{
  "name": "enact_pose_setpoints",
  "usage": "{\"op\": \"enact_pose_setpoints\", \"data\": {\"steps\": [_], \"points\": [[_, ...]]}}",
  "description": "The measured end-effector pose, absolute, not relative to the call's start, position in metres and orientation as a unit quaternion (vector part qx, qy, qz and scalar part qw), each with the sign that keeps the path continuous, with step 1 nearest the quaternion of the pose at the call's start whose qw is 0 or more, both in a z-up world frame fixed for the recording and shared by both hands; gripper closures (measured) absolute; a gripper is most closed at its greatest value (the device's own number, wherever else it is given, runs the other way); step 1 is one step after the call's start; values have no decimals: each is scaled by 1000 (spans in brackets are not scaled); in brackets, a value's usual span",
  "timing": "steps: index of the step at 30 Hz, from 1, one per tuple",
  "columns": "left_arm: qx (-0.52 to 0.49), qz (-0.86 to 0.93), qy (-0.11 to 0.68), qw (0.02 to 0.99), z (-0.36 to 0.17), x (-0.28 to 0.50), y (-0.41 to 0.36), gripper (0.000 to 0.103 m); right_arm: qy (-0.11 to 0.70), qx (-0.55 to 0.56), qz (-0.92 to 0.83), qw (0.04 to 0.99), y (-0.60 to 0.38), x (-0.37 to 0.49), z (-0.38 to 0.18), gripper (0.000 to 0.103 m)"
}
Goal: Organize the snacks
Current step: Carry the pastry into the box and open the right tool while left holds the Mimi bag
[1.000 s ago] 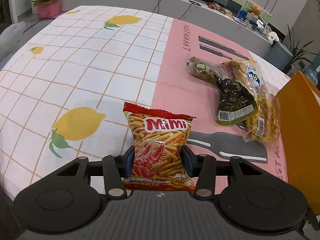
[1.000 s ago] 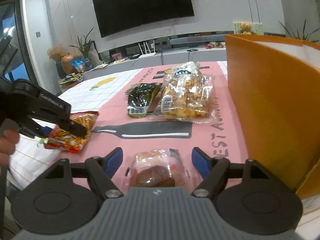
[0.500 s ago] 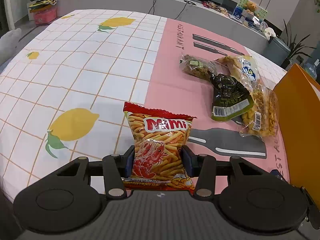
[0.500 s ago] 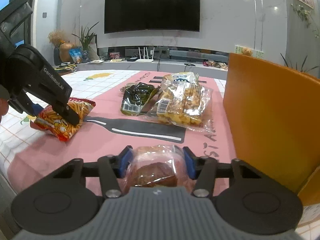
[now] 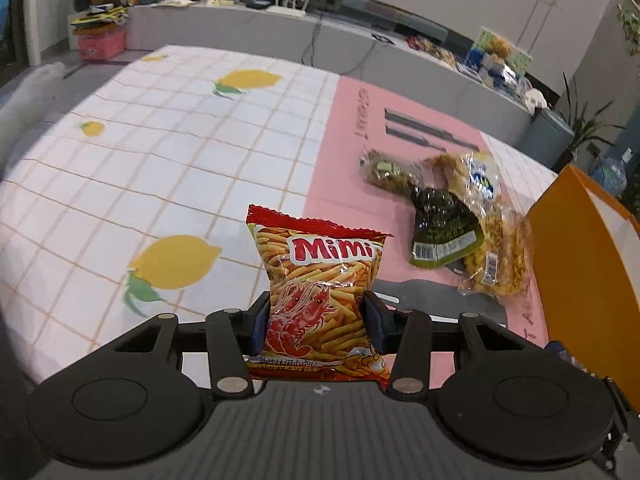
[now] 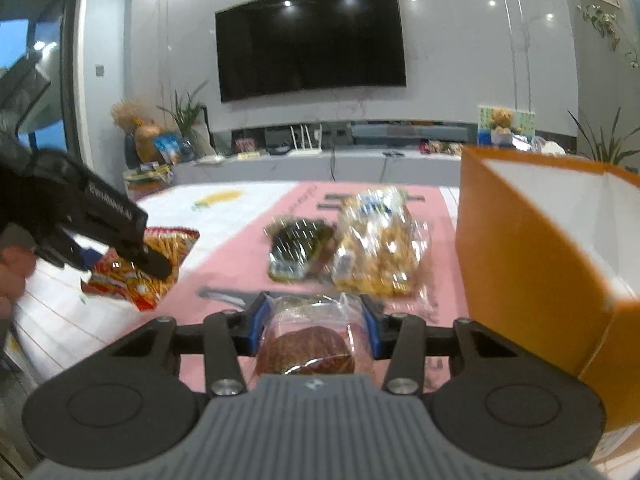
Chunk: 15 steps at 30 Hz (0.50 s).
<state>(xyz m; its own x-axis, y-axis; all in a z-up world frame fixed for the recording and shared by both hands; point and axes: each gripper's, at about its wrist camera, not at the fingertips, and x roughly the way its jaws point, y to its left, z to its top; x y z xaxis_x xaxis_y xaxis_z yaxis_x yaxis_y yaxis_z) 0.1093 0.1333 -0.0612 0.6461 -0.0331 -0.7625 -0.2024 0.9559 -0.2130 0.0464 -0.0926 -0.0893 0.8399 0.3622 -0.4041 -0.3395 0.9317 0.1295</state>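
The left claw [image 5: 316, 316] grips a chip bag [image 5: 320, 296] low in the middle of the left wrist frame, its blue pads pressed into both sides of the pack. The bag is red and orange, with "Mimi" in red letters on a white patch, a picture of red shrimp over golden sticks, and a crimped red top edge standing upright above the bench [image 5: 160, 168]. In the right wrist frame the same bag hangs at mid-left, clear of the cloth, a hand [image 6: 14, 272] showing at the left edge.

The right claw [image 6: 316, 324] has just been closing and now clamps a cake packet [image 6: 308, 344] at the lower middle of its frame — clear, crinkled plastic around a round, reddish-brown piece.

On the pink strip of the cloth lie a dark green packet [image 5: 440, 236] with a white barcode label, a clear bag of yellow-brown snacks [image 5: 500, 264] touching it, and a small brownish pack [image 5: 386, 172] further up the frame. An orange box [image 6: 536, 264] with a white inside stands open at the right side — just beside the yellow-brown bag.
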Motion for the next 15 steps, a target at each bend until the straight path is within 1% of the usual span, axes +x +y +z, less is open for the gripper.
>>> {"op": "enact_pose_setpoints", "data": {"steps": [3, 10, 15], "points": [[-142, 46, 414, 898, -50, 100, 131, 50, 197, 38, 195, 960, -96, 42, -71, 58], [-124, 22, 365, 923, -11, 76, 106, 50, 151, 59, 200, 966, -112, 31, -23, 58], [-123, -10, 351, 928, 8, 67, 82, 50, 126, 51, 181, 974, -136, 27, 12, 58]]}}
